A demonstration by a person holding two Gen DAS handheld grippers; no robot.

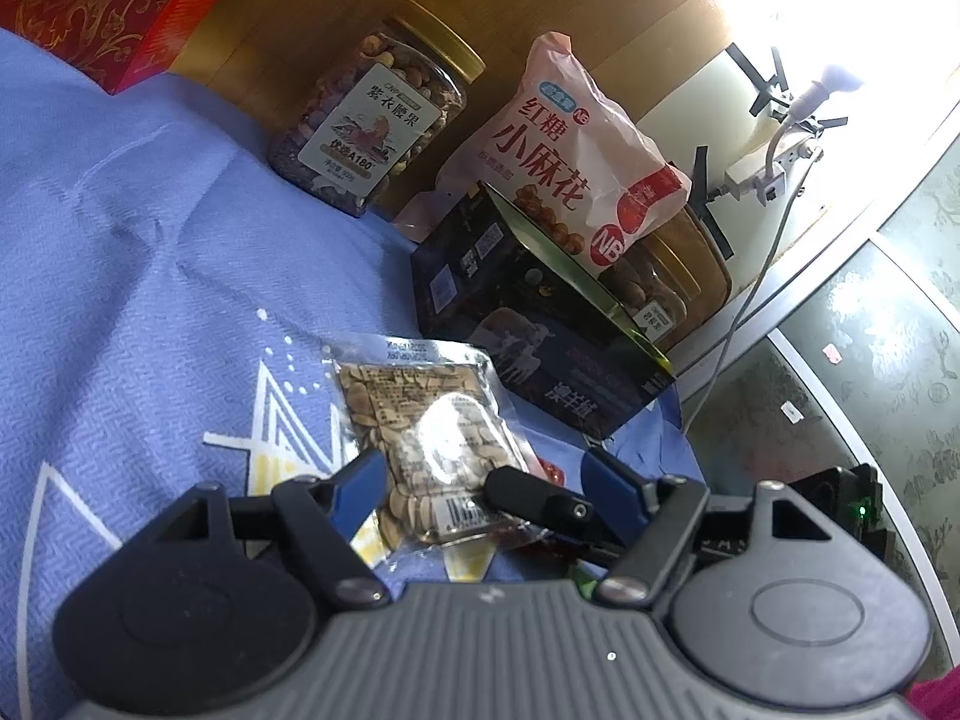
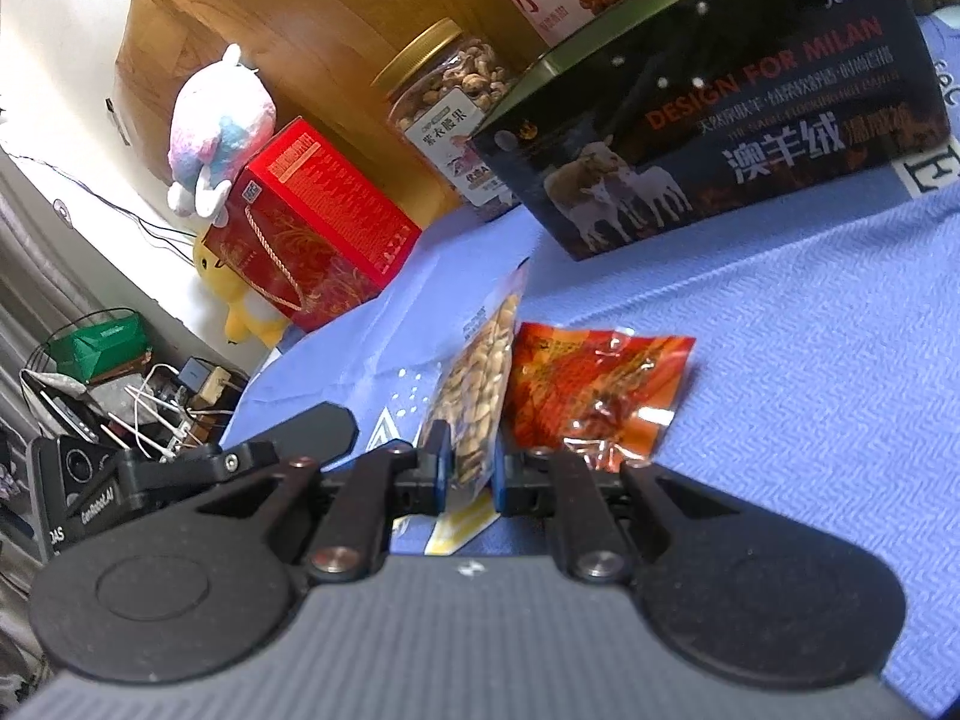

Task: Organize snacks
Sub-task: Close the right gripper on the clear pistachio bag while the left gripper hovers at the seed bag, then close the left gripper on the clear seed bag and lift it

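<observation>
Two small packets are still lying loose on the blue cloth; the peanut packet [image 2: 480, 378] is being pinched at its near end by the right tongs [image 2: 468, 474], standing on edge at their twelve o'clock, while the red packet [image 2: 600, 390] is lying at two o'clock; the left tongs [image 1: 480, 480] are hanging spread around that peanut packet, pressing nothing; the dark box [image 1: 540, 312] at one o'clock is already holding the pink bag [image 1: 576, 138]; the nut jar [image 1: 372, 120] is standing capped, full, at eleven.

Plush toys [image 2: 219, 120] beside red gift box [image 2: 312, 228].
</observation>
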